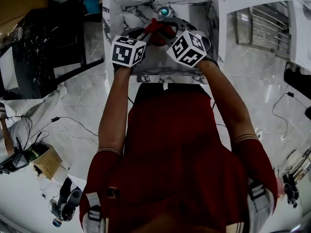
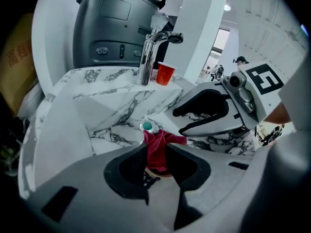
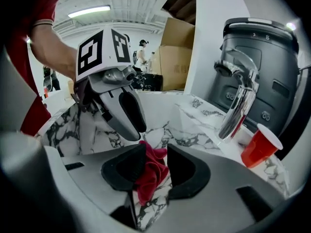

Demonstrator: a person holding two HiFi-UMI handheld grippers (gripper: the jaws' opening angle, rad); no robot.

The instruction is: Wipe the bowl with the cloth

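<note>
we have left gripper [image 2: 156, 149] and right gripper [image 3: 155, 149] over the sink [image 2: 112, 115], both released. cloth [image 2: 154, 141] sits between each one's parted jaws.

Cloth [image 2: 156, 149] lies in the sink [image 2: 97, 115] — drain [image 2: 147, 126] just behind, cup [image 2: 165, 74] beside the faucet [image 2: 148, 57]

Cloth [image 3: 148, 171] — red fabric, soft, matt, bunched in folds.
Sink [image 2: 112, 115]: white stone look with grey veins, polished and smooth.
Tap [image 2: 148, 57] — bright chrome metal, mirror-glossy.
Cup [image 3: 260, 147]: red plastic, slight sheen.
Left tongs [image 2: 156, 148] and right tongs [image 3: 156, 149]: grey matt plastic, black matt pads inside.
Machine [image 2: 114, 28] behind the tap: dark grey, smooth, dull gloss.
Box [image 3: 177, 52]: brown cardboard, matt.
</note>
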